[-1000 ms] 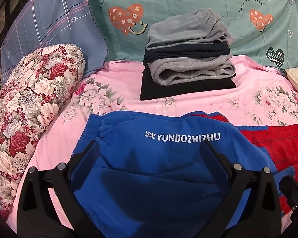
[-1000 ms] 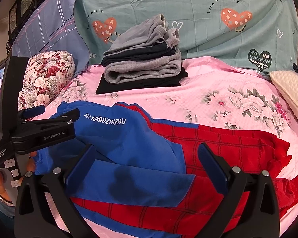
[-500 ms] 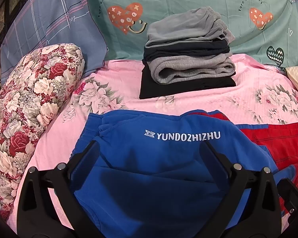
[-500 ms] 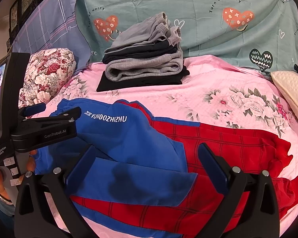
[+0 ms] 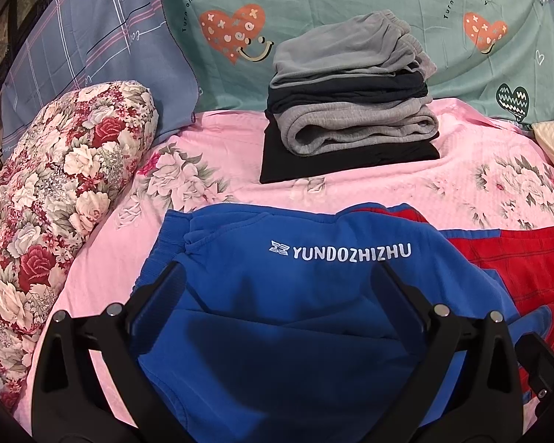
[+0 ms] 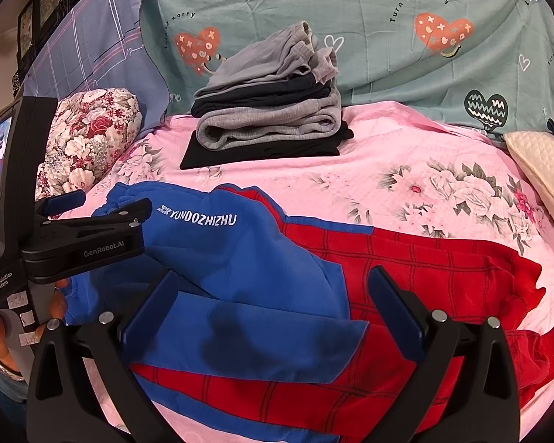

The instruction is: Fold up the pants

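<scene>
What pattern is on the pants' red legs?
A dark grid of lines on the red pants legs, clearest in the right wrist view.

- The bed, spread with a pink floral sheet [image 6: 406, 155], carried everything.
- A pair of blue and red pants with white YUNDOZHIZHU lettering [image 6: 277, 258] lay spread across its near part, blue waist end to the left, red grid-patterned legs to the right.
- A stack of folded grey and black garments [image 5: 347, 110] sat farther back.
- A red-and-white floral bolster pillow [image 5: 51, 199] lay along the left edge.
- A cream quilted pillow [image 6: 543, 170] rested at the right edge.
- Teal heart-print pillows [image 6: 387, 18] and a blue-grey plaid pillow [image 5: 92, 55] stood at the head.
</scene>
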Demonstrator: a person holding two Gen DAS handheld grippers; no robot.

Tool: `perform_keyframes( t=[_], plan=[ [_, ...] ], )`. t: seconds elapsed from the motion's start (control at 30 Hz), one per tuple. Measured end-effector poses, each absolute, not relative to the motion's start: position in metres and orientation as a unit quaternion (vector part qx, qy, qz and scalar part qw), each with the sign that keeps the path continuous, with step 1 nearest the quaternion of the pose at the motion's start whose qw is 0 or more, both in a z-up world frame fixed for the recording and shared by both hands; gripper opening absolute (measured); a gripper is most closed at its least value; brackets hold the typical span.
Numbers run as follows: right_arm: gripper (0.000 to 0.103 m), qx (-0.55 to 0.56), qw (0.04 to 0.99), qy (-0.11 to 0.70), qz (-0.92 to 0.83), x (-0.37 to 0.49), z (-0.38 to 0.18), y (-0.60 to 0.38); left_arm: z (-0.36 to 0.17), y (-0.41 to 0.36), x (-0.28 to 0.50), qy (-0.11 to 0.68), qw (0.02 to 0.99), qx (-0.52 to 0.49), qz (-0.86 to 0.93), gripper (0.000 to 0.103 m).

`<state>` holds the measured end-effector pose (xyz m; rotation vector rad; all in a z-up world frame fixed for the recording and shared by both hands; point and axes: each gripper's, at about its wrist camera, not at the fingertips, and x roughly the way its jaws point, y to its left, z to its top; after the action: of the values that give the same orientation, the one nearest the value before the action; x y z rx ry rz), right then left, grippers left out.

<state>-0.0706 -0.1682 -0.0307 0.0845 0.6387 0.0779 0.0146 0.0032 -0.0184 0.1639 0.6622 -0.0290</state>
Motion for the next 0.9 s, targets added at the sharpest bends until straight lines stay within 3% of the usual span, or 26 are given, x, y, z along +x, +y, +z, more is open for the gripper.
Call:
perform_keyframes(
  t=[0.9],
  plan=[
    [0.102,0.039,0.947,0.315,0.040,-0.0703,-0.0319,-0.1664,-0.0188,0.0055,0.0141,0.325,0.942,0.080,-0.014,0.101]
  ],
)
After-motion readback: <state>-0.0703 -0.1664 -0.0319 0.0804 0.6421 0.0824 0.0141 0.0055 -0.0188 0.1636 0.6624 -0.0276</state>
